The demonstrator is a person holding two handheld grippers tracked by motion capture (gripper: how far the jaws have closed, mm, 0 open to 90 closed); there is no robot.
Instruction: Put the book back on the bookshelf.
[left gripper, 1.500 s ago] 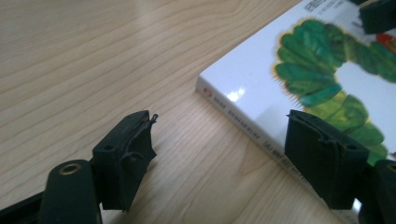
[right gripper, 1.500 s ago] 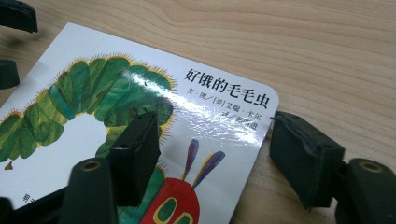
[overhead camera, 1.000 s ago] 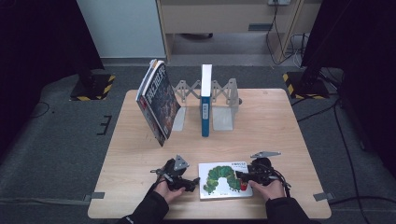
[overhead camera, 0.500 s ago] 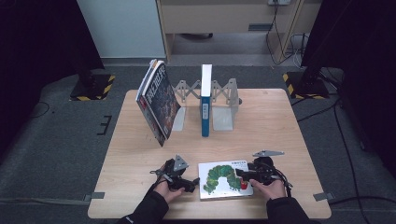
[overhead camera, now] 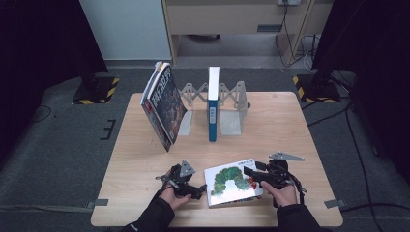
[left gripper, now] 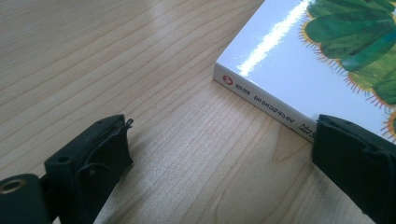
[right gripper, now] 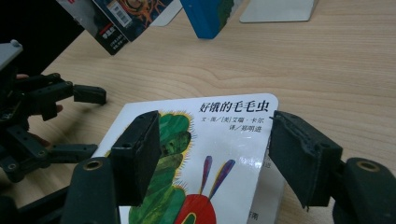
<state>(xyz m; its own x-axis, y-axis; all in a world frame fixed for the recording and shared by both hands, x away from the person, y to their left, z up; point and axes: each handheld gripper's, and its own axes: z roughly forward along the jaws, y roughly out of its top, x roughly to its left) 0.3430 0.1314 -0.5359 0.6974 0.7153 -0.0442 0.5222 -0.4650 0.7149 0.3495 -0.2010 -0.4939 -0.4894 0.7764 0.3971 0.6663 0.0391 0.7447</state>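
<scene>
A white picture book [overhead camera: 232, 183] with a green caterpillar on its cover lies flat near the table's front edge. My left gripper [overhead camera: 198, 189] sits just left of the book, low over the wood. Its jaws have just been opening and stand wide apart [left gripper: 222, 126]; between them are bare table and a corner of the book's spine [left gripper: 261, 100], and no pad presses on it. My right gripper [overhead camera: 249, 175] is at the book's right side, open [right gripper: 212, 120]. One jaw is over the cover [right gripper: 224, 140], the other by the book's right edge.
A blue book [overhead camera: 213, 104] stands upright in a metal folding rack [overhead camera: 232, 104] at the back middle of the wooden table [overhead camera: 290, 125]. A dark-covered book [overhead camera: 163, 104] leans at the rack's left end.
</scene>
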